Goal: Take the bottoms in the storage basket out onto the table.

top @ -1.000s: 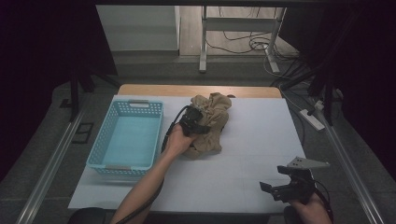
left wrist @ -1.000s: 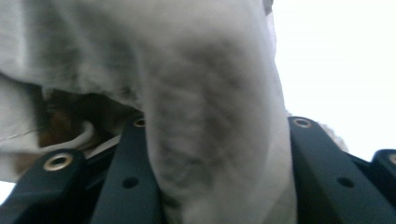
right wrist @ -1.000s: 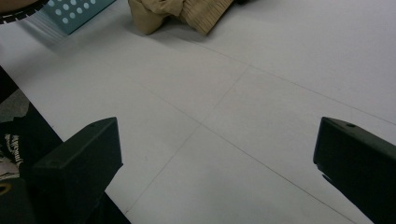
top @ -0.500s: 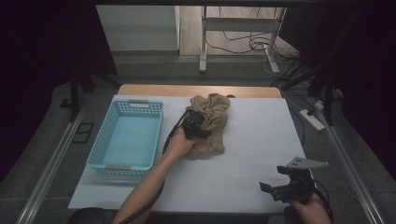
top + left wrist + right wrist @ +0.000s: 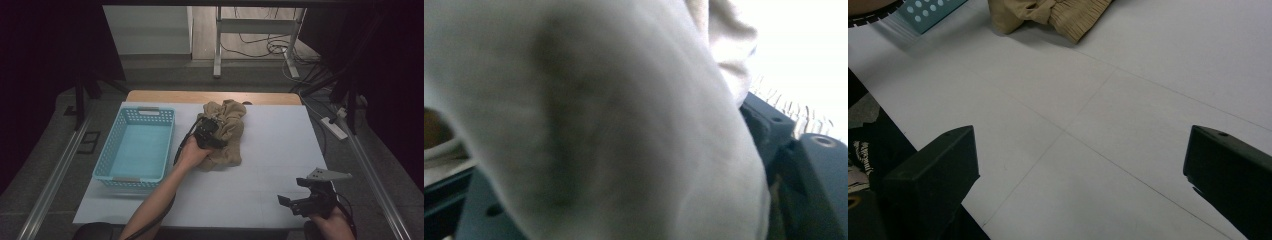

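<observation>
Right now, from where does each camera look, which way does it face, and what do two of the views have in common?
High view: above the person's side, facing forward and down on the table; shows both forearms, the left gripper on the tan cloth, the right gripper, the blue basket.
Left gripper view: on the left gripper, pressed close to the cloth; its dark jaws have just been opening, cloth between them.
Right gripper view: on the right gripper, low over the table, open jaws.
Shared: right gripper and high views both show cloth and basket.

on the bench [image 5: 270, 165], the basket [image 5: 136, 150] sits at the left and the crumpled cloth [image 5: 227, 132] just right of it, toward the back. the left tongs [image 5: 209, 134] rest on the cloth; the right tongs [image 5: 300, 202] are well apart, near the front right corner.
</observation>
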A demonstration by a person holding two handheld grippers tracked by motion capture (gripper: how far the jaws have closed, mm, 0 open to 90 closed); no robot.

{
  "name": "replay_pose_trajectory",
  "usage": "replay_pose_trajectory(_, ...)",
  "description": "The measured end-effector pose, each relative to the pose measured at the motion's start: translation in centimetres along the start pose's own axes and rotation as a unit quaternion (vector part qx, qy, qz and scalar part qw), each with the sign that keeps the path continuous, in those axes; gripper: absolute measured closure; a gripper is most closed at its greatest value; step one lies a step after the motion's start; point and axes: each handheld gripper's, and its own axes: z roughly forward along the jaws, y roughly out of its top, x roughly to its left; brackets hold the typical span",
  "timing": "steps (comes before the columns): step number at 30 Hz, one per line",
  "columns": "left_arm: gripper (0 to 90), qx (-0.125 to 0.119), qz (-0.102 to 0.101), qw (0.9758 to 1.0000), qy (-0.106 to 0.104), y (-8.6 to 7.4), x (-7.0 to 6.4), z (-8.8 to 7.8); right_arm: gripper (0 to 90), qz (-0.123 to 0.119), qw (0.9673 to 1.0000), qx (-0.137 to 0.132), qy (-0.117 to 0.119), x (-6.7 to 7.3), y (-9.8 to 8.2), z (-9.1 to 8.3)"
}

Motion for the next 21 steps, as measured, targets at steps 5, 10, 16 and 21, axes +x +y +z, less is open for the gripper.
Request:
replay_pose_trajectory(5, 20.8, -0.001, -0.007, 0.9999, -0.014, 0.1, 0.0, -0.1, 1.2, 0.0, 1.0, 0.0, 0.0, 0.0, 0.0, 0.0)
replay_pose_trajectory(10, 16.0, -0.004, -0.007, 0.9997, -0.024, 0.2, -0.1, -0.4, 1.2, 0.0, 1.0, 0.001, 0.001, 0.0, 0.0, 0.0)
replay_pose_trajectory(16, 6.4, -0.022, -0.007, 0.9987, -0.047, 0.1, -0.1, -0.8, 1.2, 0.0, 1.0, 0.002, 0.001, 0.0, 0.0, 0.0)
replay_pose_trajectory(21, 3.7, -0.031, 0.0, 0.9983, -0.049, 0.1, -0.3, -1.2, 1.2, -0.001, 1.0, 0.002, 0.001, 0.0, 0.0, 0.0)
